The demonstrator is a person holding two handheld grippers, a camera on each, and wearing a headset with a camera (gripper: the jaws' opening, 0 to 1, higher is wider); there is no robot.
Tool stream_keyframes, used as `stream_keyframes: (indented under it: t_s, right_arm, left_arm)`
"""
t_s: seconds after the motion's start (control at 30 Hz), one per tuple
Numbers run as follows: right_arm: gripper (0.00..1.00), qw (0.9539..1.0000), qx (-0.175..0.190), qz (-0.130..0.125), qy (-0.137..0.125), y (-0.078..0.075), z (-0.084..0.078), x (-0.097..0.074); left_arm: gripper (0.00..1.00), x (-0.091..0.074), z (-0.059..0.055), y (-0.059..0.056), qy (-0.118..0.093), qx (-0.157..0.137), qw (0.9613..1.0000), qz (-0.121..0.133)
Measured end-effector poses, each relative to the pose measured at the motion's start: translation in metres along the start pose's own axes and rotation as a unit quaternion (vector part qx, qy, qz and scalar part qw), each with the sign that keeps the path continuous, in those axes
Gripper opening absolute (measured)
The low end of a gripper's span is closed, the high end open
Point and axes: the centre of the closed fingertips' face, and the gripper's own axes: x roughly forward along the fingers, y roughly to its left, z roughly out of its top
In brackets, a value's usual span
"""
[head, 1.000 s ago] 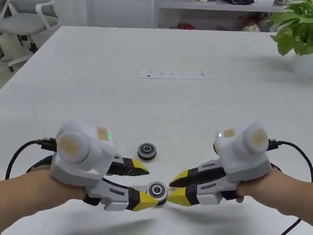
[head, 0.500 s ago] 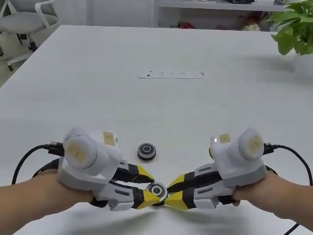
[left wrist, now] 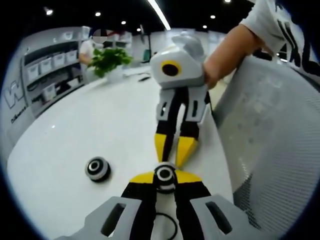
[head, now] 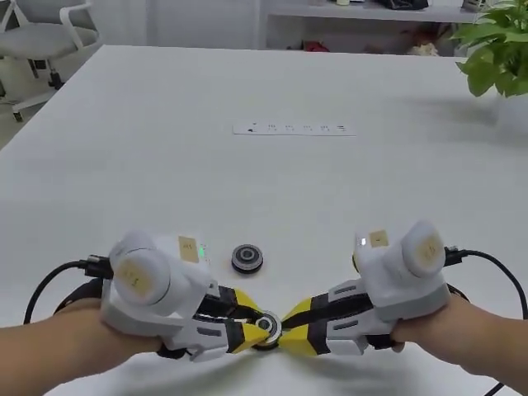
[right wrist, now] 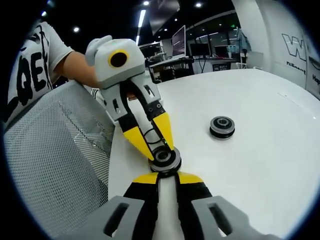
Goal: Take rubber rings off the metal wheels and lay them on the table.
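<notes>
In the head view the left gripper (head: 251, 323) and right gripper (head: 289, 327) meet tip to tip at the near edge of the white table (head: 272, 181), a metal wheel (head: 266, 325) between them; a second wheel (head: 247, 257) lies just beyond; in the left gripper view that gripper's jaws clamp the wheel (left wrist: 165, 173) on both sides; in the right gripper view its own jaws stand nearly together, tips against the wheel's (right wrist: 166, 157) rim; whether they pinch the rubber cannot be told.

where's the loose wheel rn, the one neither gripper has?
Head view: the loose wheel lies on the table just beyond the held wheel, slightly toward the left gripper.
</notes>
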Motion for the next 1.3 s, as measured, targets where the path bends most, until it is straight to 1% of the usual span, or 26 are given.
stream_keyframes:
  t_s: [0.07, 0.1, 0.13, 0.23, 0.3, 0.4, 0.47, 0.57, 0.6, 0.63, 0.67, 0.7, 0.77, 0.83, 0.9, 0.93, 0.97, 1.2, 1.3]
  right_arm:
    - [0.06, 1.0000, 0.005, -0.002, 0.004, 0.000, -0.002, -0.001]
    - [0.02, 1.0000, 0.007, -0.003, 0.003, -0.001, -0.002, -0.001]
    - [0.01, 0.9999, 0.016, -0.004, 0.001, -0.001, -0.002, -0.001]
    - [0.00, 0.9997, 0.022, -0.006, 0.002, -0.002, -0.002, -0.001]
    - [0.00, 0.9991, 0.041, -0.007, -0.001, -0.003, -0.002, 0.000]
    - [0.00, 0.9967, 0.080, -0.005, -0.013, -0.005, -0.001, -0.001]
    - [0.00, 0.9962, 0.085, -0.006, -0.013, -0.006, 0.000, -0.002]
    - [0.00, 0.9923, 0.120, -0.008, -0.027, -0.008, 0.003, -0.005]
    - [0.00, 0.9894, 0.139, -0.010, -0.039, -0.010, 0.005, -0.007]
    - [0.00, 0.9869, 0.154, -0.006, -0.050, -0.010, 0.008, -0.008]
    - [0.00, 0.9855, 0.161, -0.009, -0.054, -0.013, 0.009, -0.010]
    - [0.00, 0.9850, 0.162, -0.006, -0.059, -0.013, 0.010, -0.010]
    - [0.00, 0.9849, 0.163, -0.004, -0.059, -0.011, 0.010, -0.010]
    - [0.00, 0.9834, 0.169, 0.000, -0.066, -0.010, 0.013, -0.010]
    - [0.00, 0.9834, 0.169, 0.000, -0.066, -0.010, 0.014, -0.011]
    - [0.00, 0.9824, 0.172, 0.005, -0.071, -0.008, 0.015, -0.010]
    - [0.00, 0.9821, 0.174, 0.004, -0.071, -0.008, 0.015, -0.010]
    - [0.00, 0.9819, 0.174, 0.014, -0.074, -0.004, 0.018, -0.009]
    - [0.00, 0.9822, 0.171, 0.023, -0.074, 0.002, 0.020, -0.007]
  left_arm:
    - [0.14, 0.000, 0.000, 0.000, 0.001, -0.006, 1.0000, 0.002]
    - [0.14, 0.000, 0.000, 0.000, 0.001, -0.007, 1.0000, 0.002]
    - [0.14, -0.001, 0.000, 0.000, 0.002, -0.007, 1.0000, 0.003]
    - [0.14, 0.000, 0.000, 0.000, 0.005, -0.005, 1.0000, 0.005]
    - [0.13, 0.000, -0.001, 0.001, 0.009, 0.003, 0.9999, 0.006]
    - [0.13, 0.000, -0.001, 0.001, 0.011, 0.003, 0.9999, 0.007]
    - [0.13, 0.000, -0.001, 0.001, 0.011, 0.003, 0.9999, 0.008]
    - [0.13, 0.000, -0.001, 0.001, 0.012, 0.005, 0.9999, 0.008]
    - [0.13, 0.000, -0.001, 0.002, 0.013, 0.007, 0.9999, 0.008]
    - [0.13, 0.000, -0.001, 0.002, 0.014, 0.007, 0.9998, 0.008]
    - [0.13, 0.000, -0.001, 0.002, 0.014, 0.007, 0.9998, 0.009]
    - [0.13, 0.001, -0.001, 0.002, 0.015, 0.008, 0.9998, 0.010]
    - [0.13, 0.001, -0.001, 0.002, 0.016, 0.008, 0.9998, 0.011]
    - [0.13, 0.001, -0.002, 0.002, 0.017, 0.008, 0.9998, 0.011]
    - [0.13, 0.001, -0.002, 0.002, 0.018, 0.007, 0.9997, 0.012]
    - [0.13, 0.001, -0.002, 0.002, 0.019, 0.007, 0.9997, 0.012]
    - [0.13, 0.002, -0.002, 0.002, 0.020, 0.007, 0.9997, 0.013]
    - [0.12, 0.002, -0.002, 0.002, 0.022, 0.011, 0.9996, 0.015]
    - [0.12, 0.002, -0.002, 0.001, 0.021, 0.010, 0.9996, 0.013]
